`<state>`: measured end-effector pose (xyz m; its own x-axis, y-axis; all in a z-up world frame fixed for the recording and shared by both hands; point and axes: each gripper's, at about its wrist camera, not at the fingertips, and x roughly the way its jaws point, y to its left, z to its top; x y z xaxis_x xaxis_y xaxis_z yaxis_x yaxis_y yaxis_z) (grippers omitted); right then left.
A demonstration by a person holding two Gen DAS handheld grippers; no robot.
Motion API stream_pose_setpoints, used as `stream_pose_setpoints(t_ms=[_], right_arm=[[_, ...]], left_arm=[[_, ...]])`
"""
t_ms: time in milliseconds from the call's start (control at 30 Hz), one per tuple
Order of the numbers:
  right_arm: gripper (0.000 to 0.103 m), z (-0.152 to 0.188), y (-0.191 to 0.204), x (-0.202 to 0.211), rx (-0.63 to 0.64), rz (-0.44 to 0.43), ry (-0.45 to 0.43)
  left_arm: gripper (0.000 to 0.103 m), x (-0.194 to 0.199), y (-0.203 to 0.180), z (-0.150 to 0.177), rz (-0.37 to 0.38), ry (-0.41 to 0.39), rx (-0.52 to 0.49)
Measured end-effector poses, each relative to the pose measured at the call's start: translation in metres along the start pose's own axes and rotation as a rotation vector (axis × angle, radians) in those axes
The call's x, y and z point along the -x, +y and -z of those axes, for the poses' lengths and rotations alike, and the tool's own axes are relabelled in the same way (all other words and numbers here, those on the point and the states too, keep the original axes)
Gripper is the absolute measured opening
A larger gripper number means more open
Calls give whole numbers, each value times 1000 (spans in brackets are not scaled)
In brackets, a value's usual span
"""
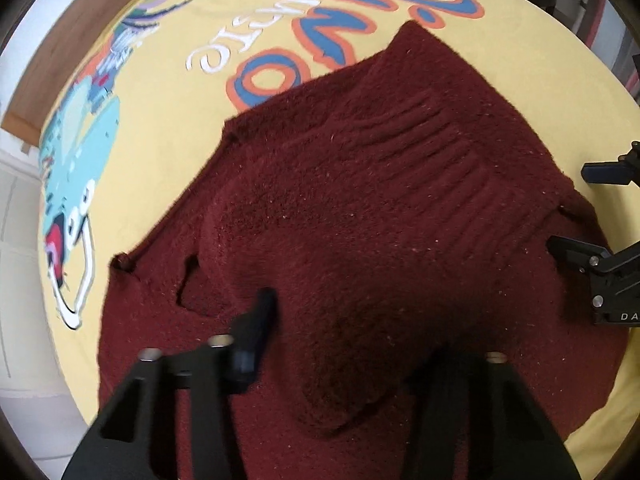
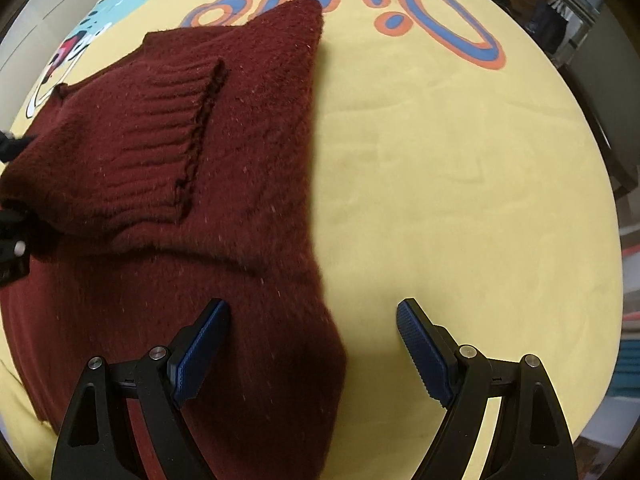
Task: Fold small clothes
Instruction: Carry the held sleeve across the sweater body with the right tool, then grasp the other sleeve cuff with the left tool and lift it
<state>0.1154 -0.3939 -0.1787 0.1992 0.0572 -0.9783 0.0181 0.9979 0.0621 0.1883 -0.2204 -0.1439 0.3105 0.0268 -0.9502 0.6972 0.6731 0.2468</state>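
Observation:
A dark red knit sweater [image 1: 360, 208] lies partly folded on a yellow printed cloth [image 1: 160, 152]. Its ribbed end is folded over the body. In the left wrist view my left gripper [image 1: 356, 328] stands open over the sweater's near part; its left finger [image 1: 256, 320] shows and the right one is hidden in dark fabric. In the right wrist view my right gripper [image 2: 312, 344] is open and empty, astride the sweater's [image 2: 224, 184] near right edge. Its left pad [image 2: 200, 352] is over the knit, its right pad [image 2: 424, 352] over the cloth [image 2: 460, 180]. The right gripper's fingers [image 1: 592, 256] also show at the left wrist view's right edge.
The yellow cloth carries a "Dino music" print [image 2: 440, 20] and a turquoise dinosaur [image 1: 76, 152]. A wooden edge [image 1: 52, 48] and white floor [image 1: 16, 220] lie beyond the cloth on the left. Dark furniture [image 2: 560, 28] stands at the far right.

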Motion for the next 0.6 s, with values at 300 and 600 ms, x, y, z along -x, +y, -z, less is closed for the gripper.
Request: stream_pose_setpoints(t_ms=[300,600], right_arm=[[87,-33,19,-4,50,-6,-27],[67,-42,20,-8,36,-50,-10]], left_arm=[[7,10,56,-1,75,-104,163],[7,0,107,47,109,-100,388]])
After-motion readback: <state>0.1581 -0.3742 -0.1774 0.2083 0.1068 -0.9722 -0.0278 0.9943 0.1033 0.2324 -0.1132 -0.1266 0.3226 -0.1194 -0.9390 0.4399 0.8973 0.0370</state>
